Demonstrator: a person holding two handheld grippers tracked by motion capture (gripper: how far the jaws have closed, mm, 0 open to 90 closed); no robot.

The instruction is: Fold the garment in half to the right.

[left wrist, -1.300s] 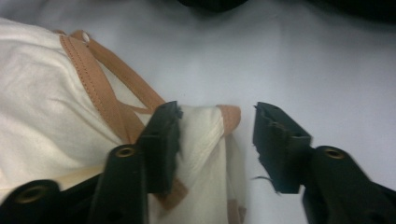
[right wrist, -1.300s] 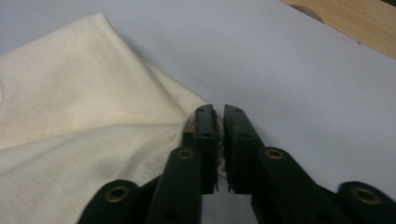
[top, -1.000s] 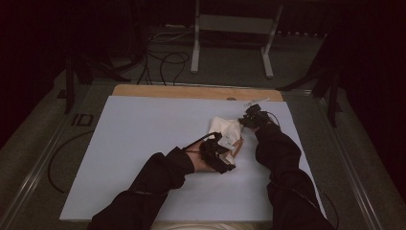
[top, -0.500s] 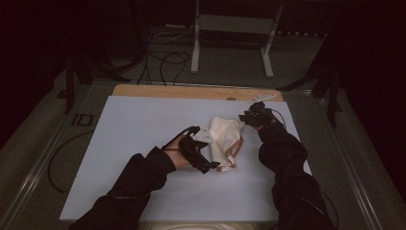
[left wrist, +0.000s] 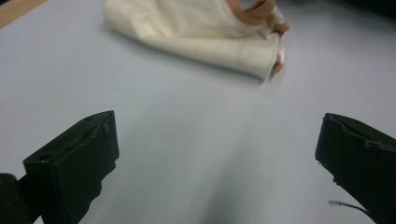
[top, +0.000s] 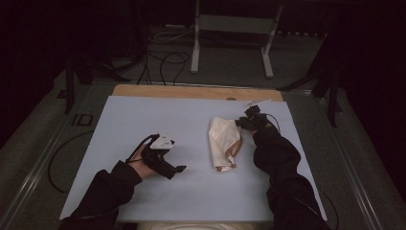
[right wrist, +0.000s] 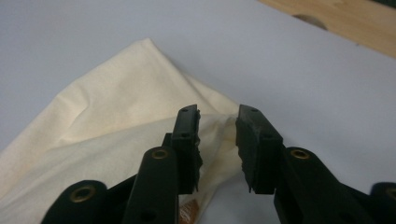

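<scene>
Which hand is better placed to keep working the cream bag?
Right. The right tool sits at the bag's far edge, jaws narrowly apart with fabric between them. The left tool is well off to the side on the bare board, jaws wide open.

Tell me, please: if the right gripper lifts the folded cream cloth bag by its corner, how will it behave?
The cream cloth bag shows soft folds and creases, so it would probably hang limp, maybe unfolding. It looks thin, likely light. Its brown strap might dangle.

High view looks down from above; both gripper views sit low, sharing the cloth (top: pixel 224 143).
</scene>
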